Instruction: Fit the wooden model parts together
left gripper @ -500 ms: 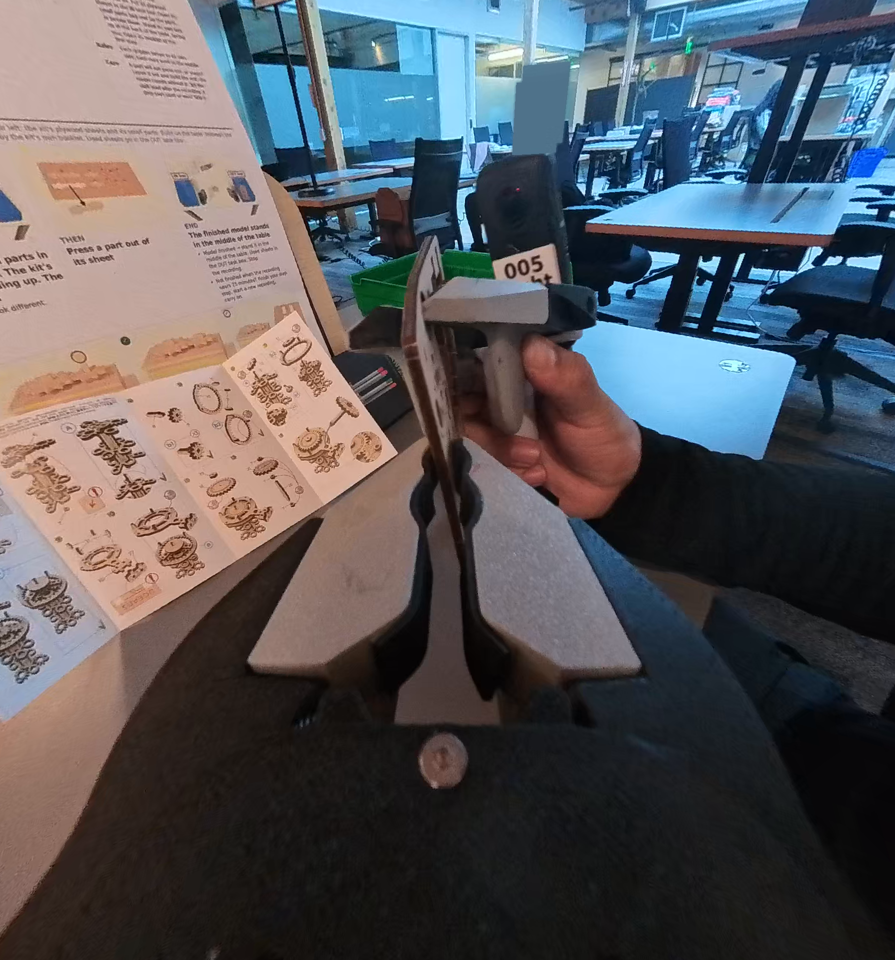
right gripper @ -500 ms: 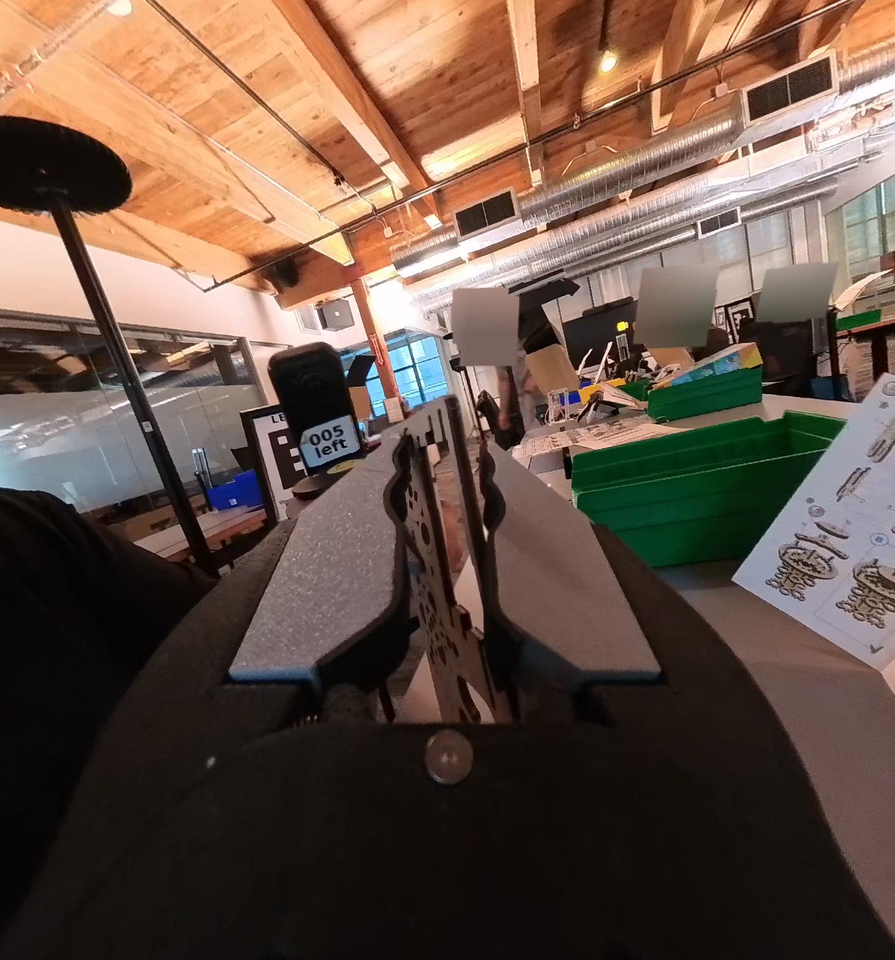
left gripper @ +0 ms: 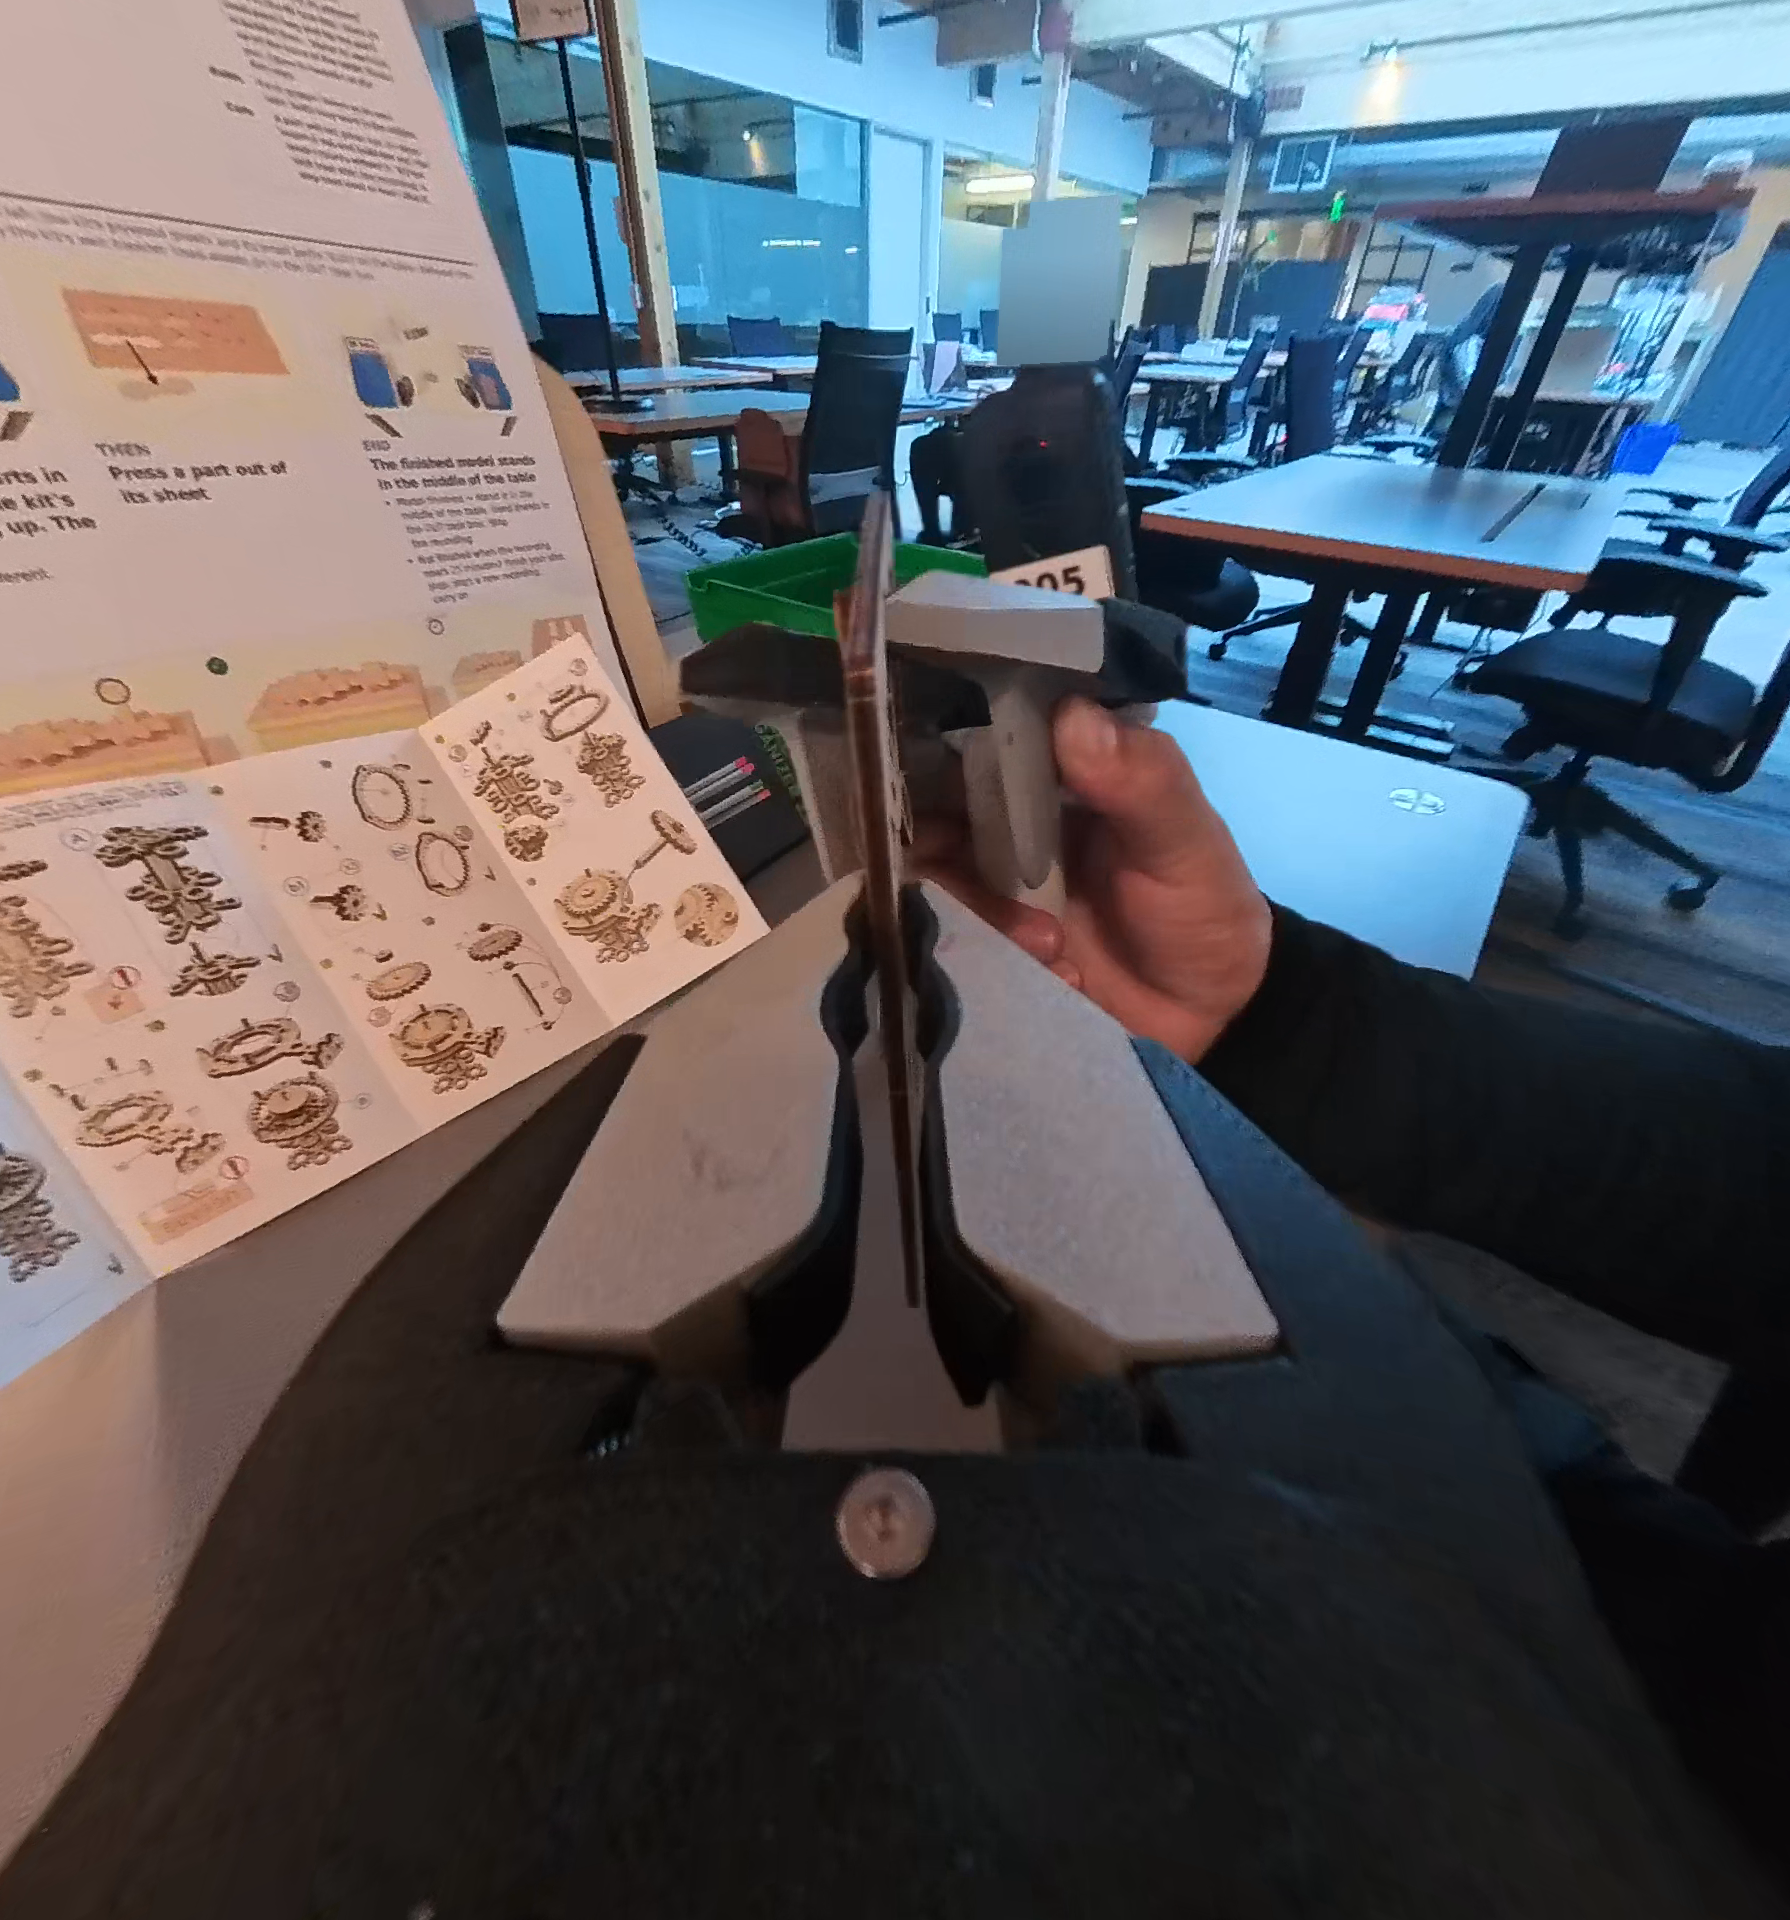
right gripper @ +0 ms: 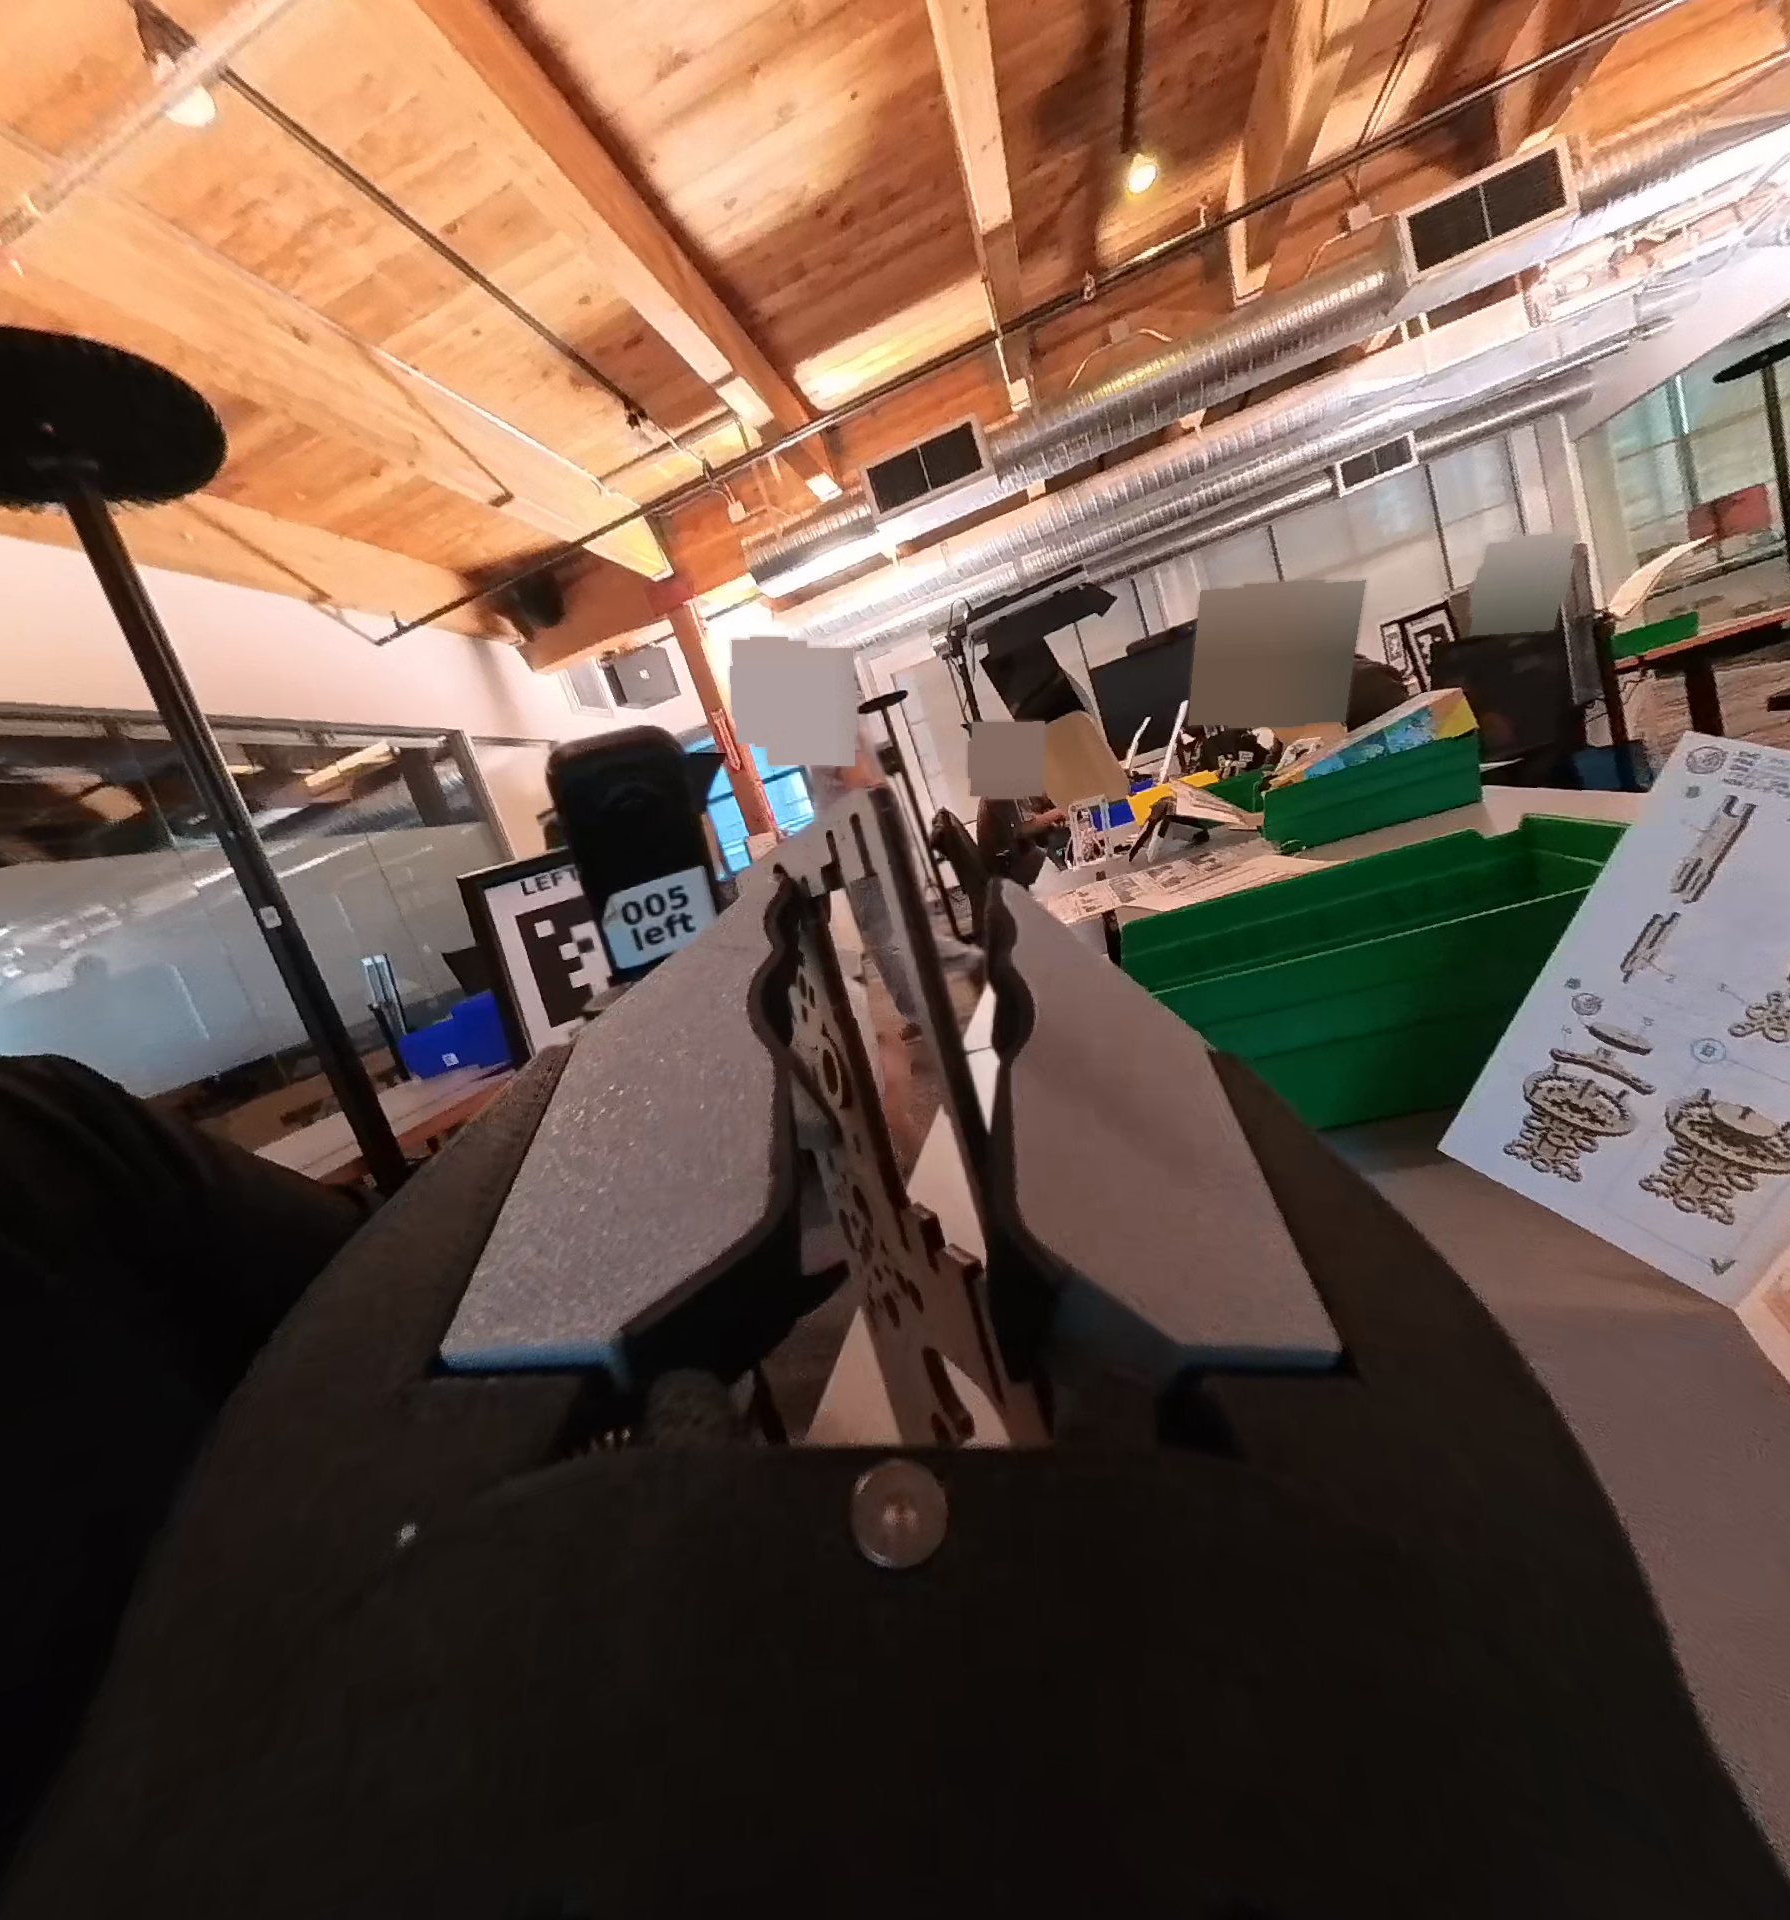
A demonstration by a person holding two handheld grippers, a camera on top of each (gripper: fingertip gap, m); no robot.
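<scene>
left hand-held gripper (left gripper: pixel 886 966) clamps wooden sheet (left gripper: pixel 878 790) edge-on | right hand-held gripper (right gripper: pixel 886 935) grips same sheet, probably steadying it for part removal

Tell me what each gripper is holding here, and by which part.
Both grippers hold one thin wooden sheet edge-on. The left gripper pinches its near lower end; the right gripper has its perforated end between its fingers, though contact on both sides is unclear.

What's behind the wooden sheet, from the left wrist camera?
Behind the wooden sheet are the right tool and the hand gripping it; a green bin farther back. The sheet hides the tool's fingertips.
</scene>
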